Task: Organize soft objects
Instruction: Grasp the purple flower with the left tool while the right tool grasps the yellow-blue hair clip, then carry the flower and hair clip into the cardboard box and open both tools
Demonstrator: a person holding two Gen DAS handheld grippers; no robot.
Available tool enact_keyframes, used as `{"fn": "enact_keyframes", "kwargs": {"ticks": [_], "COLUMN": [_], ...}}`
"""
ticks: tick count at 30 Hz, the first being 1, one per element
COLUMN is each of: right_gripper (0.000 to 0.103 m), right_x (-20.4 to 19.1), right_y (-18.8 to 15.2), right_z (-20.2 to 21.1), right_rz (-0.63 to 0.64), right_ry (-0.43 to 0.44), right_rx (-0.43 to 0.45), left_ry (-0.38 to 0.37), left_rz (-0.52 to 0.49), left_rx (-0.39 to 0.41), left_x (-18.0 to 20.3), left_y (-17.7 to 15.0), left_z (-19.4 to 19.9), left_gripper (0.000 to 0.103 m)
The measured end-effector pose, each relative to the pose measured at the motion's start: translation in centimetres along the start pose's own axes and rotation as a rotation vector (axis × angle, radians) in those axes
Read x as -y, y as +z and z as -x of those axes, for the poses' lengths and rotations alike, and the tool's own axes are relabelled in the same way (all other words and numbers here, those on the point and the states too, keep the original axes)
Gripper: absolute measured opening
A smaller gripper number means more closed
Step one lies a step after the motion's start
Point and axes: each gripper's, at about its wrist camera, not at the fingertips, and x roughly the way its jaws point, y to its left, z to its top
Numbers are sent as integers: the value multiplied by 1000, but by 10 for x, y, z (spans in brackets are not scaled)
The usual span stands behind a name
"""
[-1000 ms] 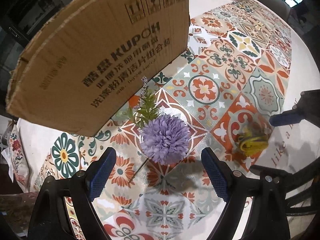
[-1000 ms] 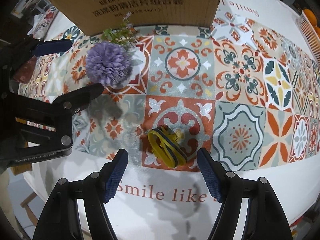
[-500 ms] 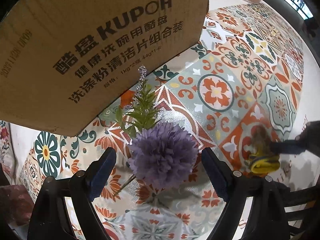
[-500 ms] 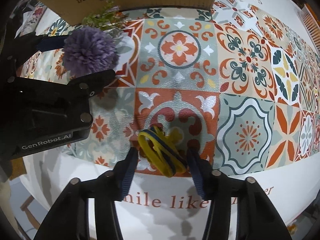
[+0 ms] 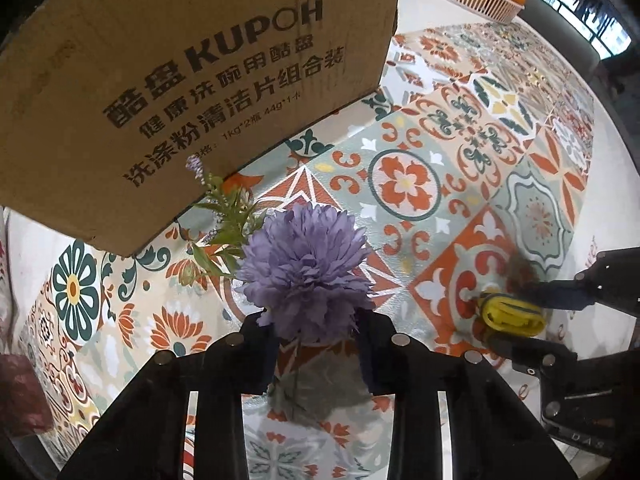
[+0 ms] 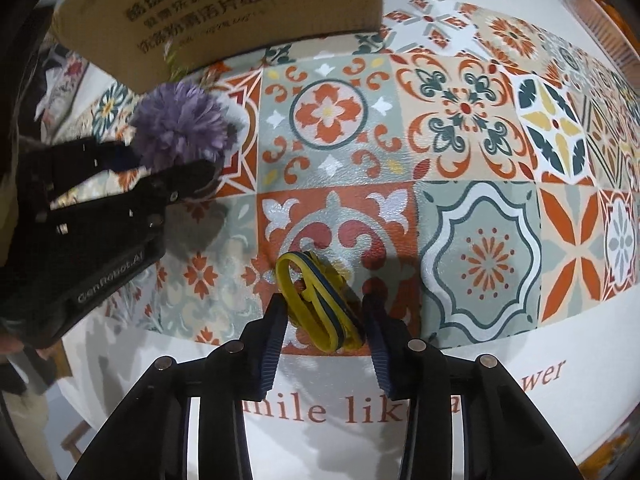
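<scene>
At the left, the left tool [image 5: 318, 354] has just been closing and now pinches the purple artificial flower [image 5: 306, 270] at the base of its head, low over the tabletop [image 5: 404, 184]; a green sprig [image 5: 228, 220] trails toward the cardboard box [image 5: 180, 80] behind it. To the right, the right tool [image 6: 324, 326] has just been closing and now pinches the yellow-and-blue looped band [image 6: 316, 300], which lies on a red tile near the tabletop edge. The step in hand appears to be the grasp. The next move probably calls for lifting both items clear and carrying them to the box without loosening either grip.
</scene>
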Motion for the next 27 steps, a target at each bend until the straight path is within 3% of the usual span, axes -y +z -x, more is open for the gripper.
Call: {"fn": "enact_keyframes", "kwargs": {"ticks": [6,18,27], "right_gripper": [40,40,40], "right_x": [13,31,13], "right_y": [-9,-23,-25], "right_z": [10,60,92], "right_rz": [-37,-82,-58], "right_ry": [19,53,82], "right_rx": [66,199,304], "left_ry": [-18,5,-11], "left_rz": [57,130,227], "left_rx": [65,162,246], "left_x": [-4,-6,-8], "left_y": [-9,-30,-42], "left_z": [15,53,91], "left_gripper": [25,25,25]}}
